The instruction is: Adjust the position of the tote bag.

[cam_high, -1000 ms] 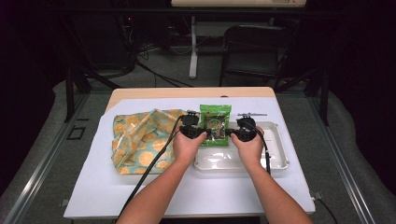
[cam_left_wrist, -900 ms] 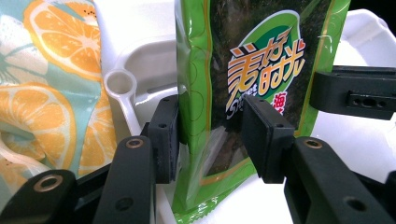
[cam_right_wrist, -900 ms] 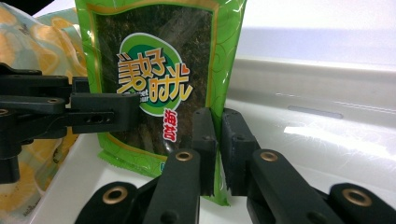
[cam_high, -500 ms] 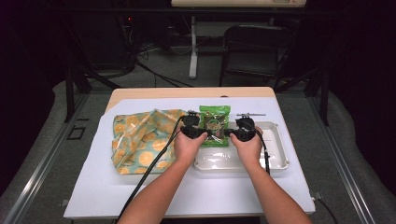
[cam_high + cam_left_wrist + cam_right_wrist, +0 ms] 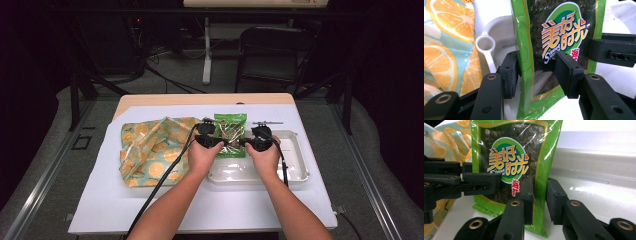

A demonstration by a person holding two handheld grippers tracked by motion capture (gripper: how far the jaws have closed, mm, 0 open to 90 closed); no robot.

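Note:
A green seaweed snack packet (image 5: 230, 132) lies with its near end over the left rim of a clear plastic tray (image 5: 295, 172). My left gripper (image 5: 221, 142) reaches in from the packet's left. In the left gripper view its jaws (image 5: 539, 72) straddle the packet's (image 5: 559, 32) left edge and have just been opening, with slack between the pads. My right gripper (image 5: 243, 143) comes in from the right. Its jaws (image 5: 541, 198) straddle the right edge of the packet (image 5: 511, 160) and have also just been opening; a gap shows beside the right pad.
An orange-print bag (image 5: 150, 152) lies crumpled left of the packet on the white table cover. A white plastic spoon (image 5: 485, 45) rests in the tray by the packet's left edge. A thin metal rod (image 5: 267, 122) lies behind the tray. A chair stands beyond the table.

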